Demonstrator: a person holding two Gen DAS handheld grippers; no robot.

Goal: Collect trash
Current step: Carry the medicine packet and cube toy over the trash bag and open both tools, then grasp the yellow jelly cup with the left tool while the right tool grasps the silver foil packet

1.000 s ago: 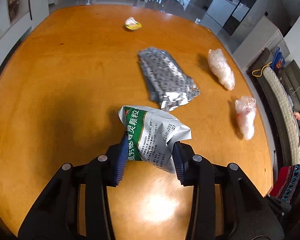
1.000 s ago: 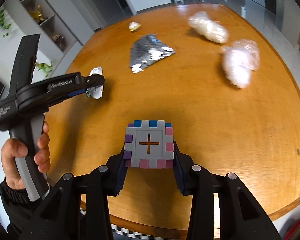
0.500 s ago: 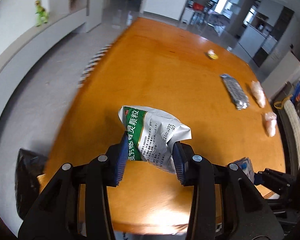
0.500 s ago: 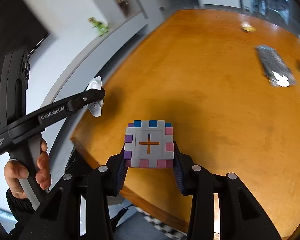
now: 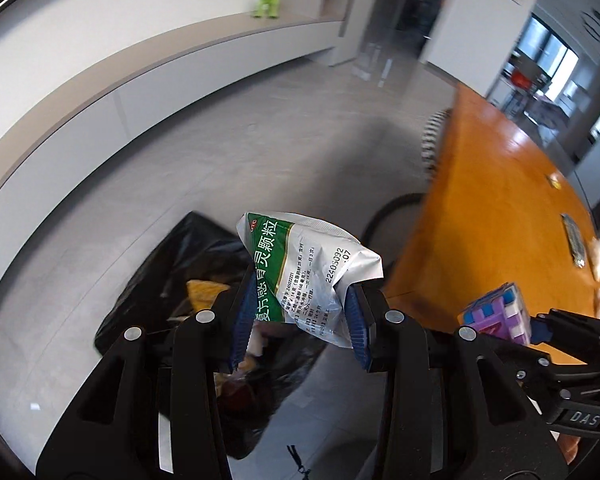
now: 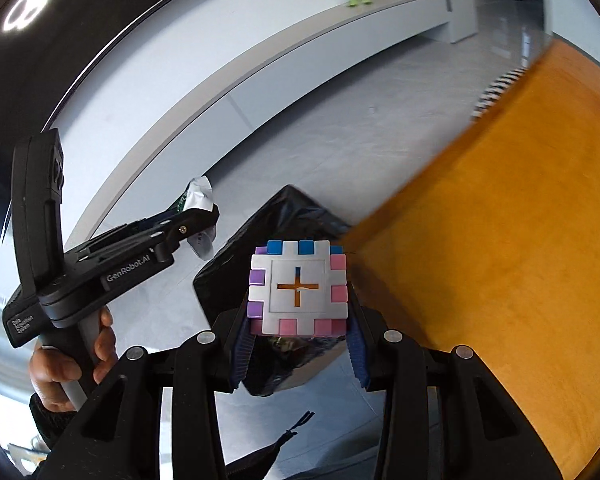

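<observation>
Above the open black plastic trash bag (image 5: 172,280) on the floor, the left gripper (image 5: 300,312) clamps a crumpled silver-and-green foil sachet (image 5: 304,272). Beside it, the right gripper (image 6: 298,334) clamps a white, pink and purple plastic block cube (image 6: 298,288) near the orange wooden bench (image 6: 500,260). Released off-centre, either piece could miss the bag's slack mouth and land on the floor.

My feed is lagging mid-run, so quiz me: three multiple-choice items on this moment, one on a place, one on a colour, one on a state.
1. Where does the black plastic trash bag lie?
A. on the orange wooden table
B. on the grey floor beside the table
C. on the wall ledge

2. What colour is the band on the crumpled silver sachet?
A. green
B. red
C. blue

3. What is the right gripper doing?
A. standing open and empty
B. gripping the sachet
C. gripping the white puzzle cube with pink, blue and purple teeth

Answers: 1 B, the bag sits on floor tiles past the table edge; 2 A, the printed band is green; 3 C, both pads press the cube's sides.
</observation>
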